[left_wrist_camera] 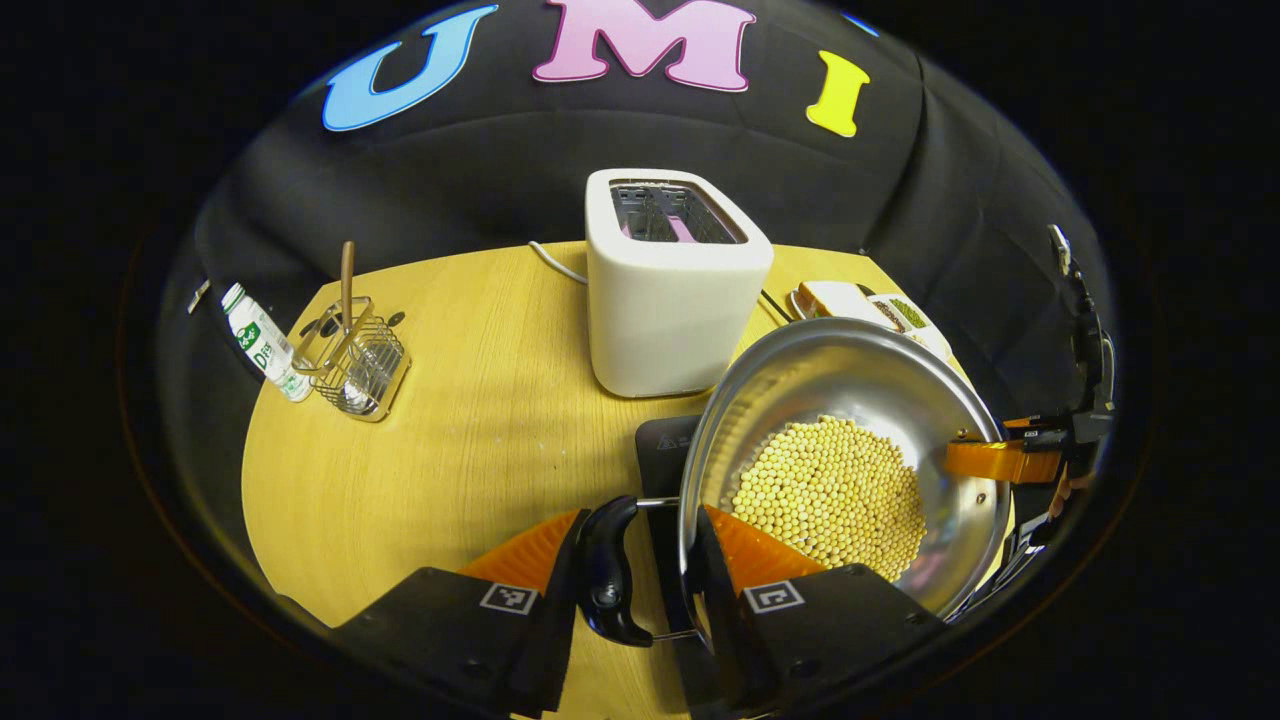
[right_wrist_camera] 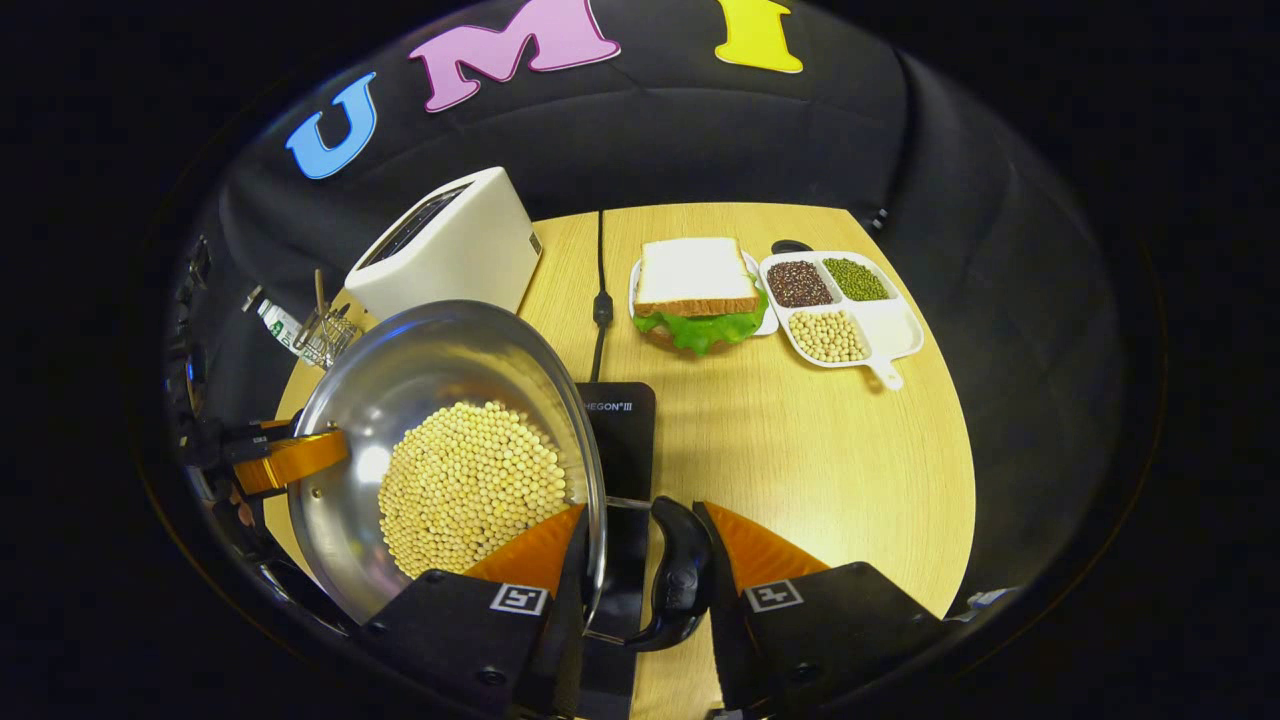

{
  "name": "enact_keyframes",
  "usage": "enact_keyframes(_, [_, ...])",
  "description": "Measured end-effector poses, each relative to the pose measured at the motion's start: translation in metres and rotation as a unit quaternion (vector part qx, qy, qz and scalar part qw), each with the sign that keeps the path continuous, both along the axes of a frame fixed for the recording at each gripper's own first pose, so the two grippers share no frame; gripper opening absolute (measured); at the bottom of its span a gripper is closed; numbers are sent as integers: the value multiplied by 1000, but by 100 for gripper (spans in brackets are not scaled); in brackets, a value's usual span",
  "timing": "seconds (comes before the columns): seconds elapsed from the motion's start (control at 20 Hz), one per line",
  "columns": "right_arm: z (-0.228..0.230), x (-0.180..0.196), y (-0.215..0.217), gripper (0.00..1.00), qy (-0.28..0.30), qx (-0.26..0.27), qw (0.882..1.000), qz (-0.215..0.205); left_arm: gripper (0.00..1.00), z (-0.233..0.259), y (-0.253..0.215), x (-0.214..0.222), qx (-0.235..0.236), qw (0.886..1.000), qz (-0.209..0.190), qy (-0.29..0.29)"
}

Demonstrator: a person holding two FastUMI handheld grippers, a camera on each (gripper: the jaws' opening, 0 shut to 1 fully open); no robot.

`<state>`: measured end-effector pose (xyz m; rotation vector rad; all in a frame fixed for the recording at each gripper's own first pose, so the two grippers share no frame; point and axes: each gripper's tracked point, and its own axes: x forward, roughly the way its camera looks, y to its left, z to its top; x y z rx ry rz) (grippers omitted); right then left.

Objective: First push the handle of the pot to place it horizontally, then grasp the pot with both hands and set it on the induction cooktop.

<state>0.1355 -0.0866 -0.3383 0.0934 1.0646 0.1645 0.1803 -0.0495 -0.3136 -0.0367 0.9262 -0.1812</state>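
Left gripper view: my left gripper [left_wrist_camera: 645, 580] clamps the pot's [left_wrist_camera: 850, 400] left handle [left_wrist_camera: 608, 585]; the pot hangs right of it, over the cooktop [left_wrist_camera: 662, 450]. Right gripper view: my right gripper [right_wrist_camera: 640, 580] clamps the right handle [right_wrist_camera: 682, 580], pot to its left, cooktop directly beneath.

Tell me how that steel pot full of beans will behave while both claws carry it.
The pot is probably bottom-heavy, given its thick layer of beans. The loose beans could slide if it tilts. Its polished rim looks slippery, and each handle hangs on thin wire, so it may swing in the left claw.
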Motion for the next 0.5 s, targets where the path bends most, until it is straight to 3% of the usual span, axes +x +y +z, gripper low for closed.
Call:
enact_keyframes(0.4, [1,2,-2,56,-1,-5,1000,-2,60,-3,-3,4,-7,1000,-5,-1])
enact_keyframes(0.45, [1,2,-2,52,-1,-4,1000,-2,60,-3,-2,4,-8,1000,-5,-1])
enact_keyframes(0.5, [1,2,-3,56,-1,-4,1000,-2,60,-3,-3,4,-8,1000,-5,0])
